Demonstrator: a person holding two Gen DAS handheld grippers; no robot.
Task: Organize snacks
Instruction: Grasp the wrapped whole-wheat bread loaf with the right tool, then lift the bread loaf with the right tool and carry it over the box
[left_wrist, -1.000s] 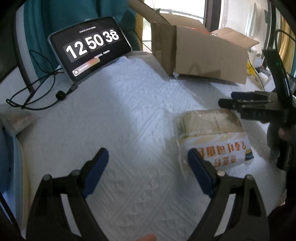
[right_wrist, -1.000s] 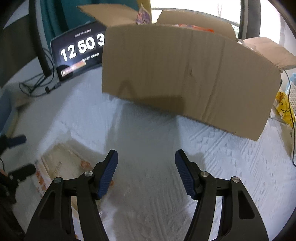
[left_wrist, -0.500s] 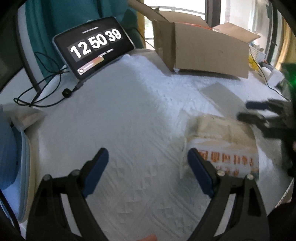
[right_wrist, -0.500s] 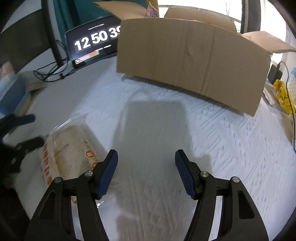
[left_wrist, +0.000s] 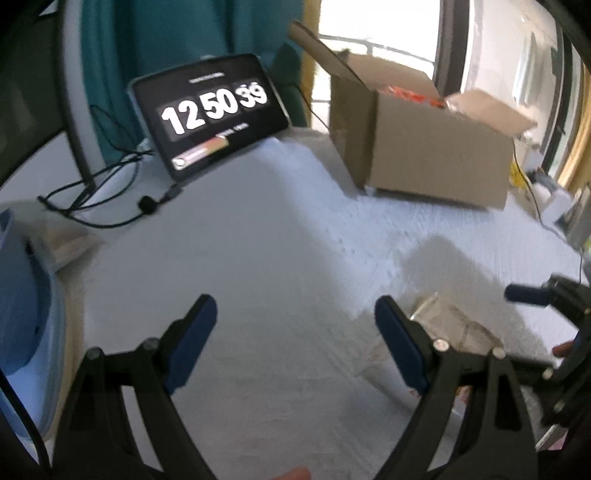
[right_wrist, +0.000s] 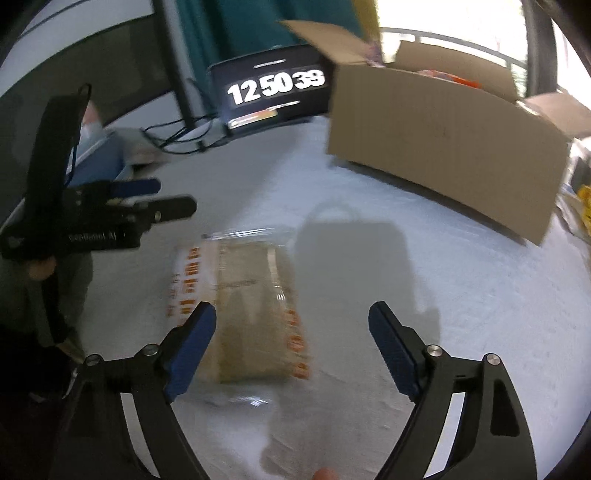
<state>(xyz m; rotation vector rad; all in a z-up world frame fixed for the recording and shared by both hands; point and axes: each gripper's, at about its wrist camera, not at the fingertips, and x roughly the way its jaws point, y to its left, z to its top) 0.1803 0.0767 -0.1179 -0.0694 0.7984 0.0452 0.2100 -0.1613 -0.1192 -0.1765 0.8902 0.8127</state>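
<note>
Cardboard box is sitting at the tabletop's far edge with packets already inside; I am hovering my right gripper wide open, empty, over the bread bag mid-table, left gripper equally open.

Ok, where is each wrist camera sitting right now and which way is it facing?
Left wrist: behind the open left gripper, over the white textured tablecloth, facing the black clock tablet and brown cardboard box; right gripper at right edge.
Right wrist: behind the open right gripper, above the clear bread bag with orange print; left gripper at left.
Shared: tablet, box, tablecloth, bread bag.
</note>
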